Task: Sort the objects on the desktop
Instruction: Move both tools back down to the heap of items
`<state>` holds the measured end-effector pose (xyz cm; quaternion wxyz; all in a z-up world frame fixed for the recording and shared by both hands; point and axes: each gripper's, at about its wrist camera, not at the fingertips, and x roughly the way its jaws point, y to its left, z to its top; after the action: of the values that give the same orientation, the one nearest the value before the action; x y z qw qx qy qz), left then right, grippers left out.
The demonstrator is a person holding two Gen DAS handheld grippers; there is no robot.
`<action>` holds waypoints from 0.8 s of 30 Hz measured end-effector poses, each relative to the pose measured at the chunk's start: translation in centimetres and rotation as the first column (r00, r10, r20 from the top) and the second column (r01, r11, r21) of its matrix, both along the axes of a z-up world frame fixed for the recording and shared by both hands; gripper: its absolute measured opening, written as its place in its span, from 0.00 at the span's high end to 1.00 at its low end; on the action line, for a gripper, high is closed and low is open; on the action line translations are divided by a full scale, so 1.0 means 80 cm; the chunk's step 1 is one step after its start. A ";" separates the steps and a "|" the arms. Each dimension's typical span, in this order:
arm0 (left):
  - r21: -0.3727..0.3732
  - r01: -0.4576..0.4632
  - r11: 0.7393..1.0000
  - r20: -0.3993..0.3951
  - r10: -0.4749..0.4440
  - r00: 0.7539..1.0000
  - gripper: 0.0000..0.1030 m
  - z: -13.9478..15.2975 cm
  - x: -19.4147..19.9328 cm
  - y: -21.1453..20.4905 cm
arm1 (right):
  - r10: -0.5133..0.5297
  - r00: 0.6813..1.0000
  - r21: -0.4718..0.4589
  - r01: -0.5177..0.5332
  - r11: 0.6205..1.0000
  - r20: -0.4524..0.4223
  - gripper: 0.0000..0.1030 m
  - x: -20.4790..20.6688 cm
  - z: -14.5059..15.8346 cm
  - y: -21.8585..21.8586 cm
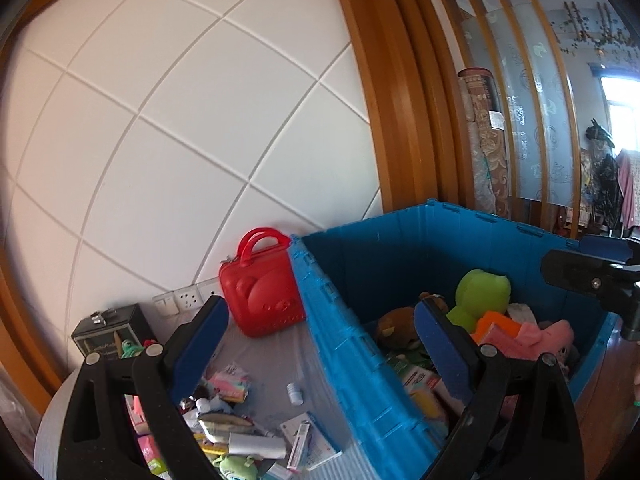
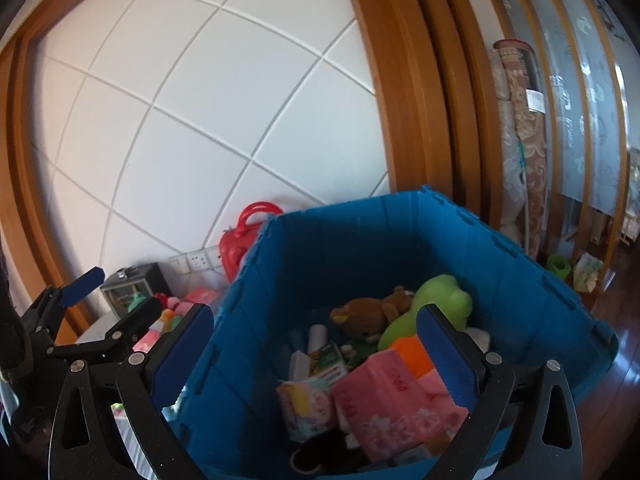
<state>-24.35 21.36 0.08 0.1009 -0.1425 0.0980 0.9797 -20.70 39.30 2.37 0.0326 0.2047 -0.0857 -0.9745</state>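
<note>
While tongs (image 2: 316, 344) gape, crate (image 2: 360, 240) beneath

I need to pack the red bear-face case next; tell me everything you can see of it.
The red bear-face case looks like glossy hard plastic, with a raised bear face on its front and two arched handles on top. It stands upright but leaning slightly on the grey tabletop, closed, near the white wall, close beside the blue crate's outer wall. Neither gripper touches it.

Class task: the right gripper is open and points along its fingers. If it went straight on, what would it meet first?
Probably the pink packet lying on the pile inside the blue crate, between the fingers of the right gripper; depth is hard to judge.
</note>
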 end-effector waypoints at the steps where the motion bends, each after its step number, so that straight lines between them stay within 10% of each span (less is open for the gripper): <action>1: 0.002 -0.005 1.000 0.002 0.005 1.000 0.08 -0.001 0.001 -0.006 | 0.004 1.000 0.005 -0.004 1.000 -0.001 0.00 0.001 0.001 -0.007; 15: -0.049 -0.158 0.986 0.050 0.160 0.986 0.08 -0.052 0.015 -0.253 | 0.171 0.983 0.005 -0.171 0.985 0.068 0.00 -0.036 -0.022 -0.230; 24: -0.149 -0.310 0.939 0.113 0.328 0.938 0.08 -0.122 0.013 -0.441 | 0.308 0.938 -0.060 -0.302 0.951 0.161 0.00 -0.112 -0.116 -0.409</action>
<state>-23.31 -13.88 -9.65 -0.0623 -0.2291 0.1293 0.9628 -29.65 6.62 -6.91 0.1792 0.2967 -0.0724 -0.9352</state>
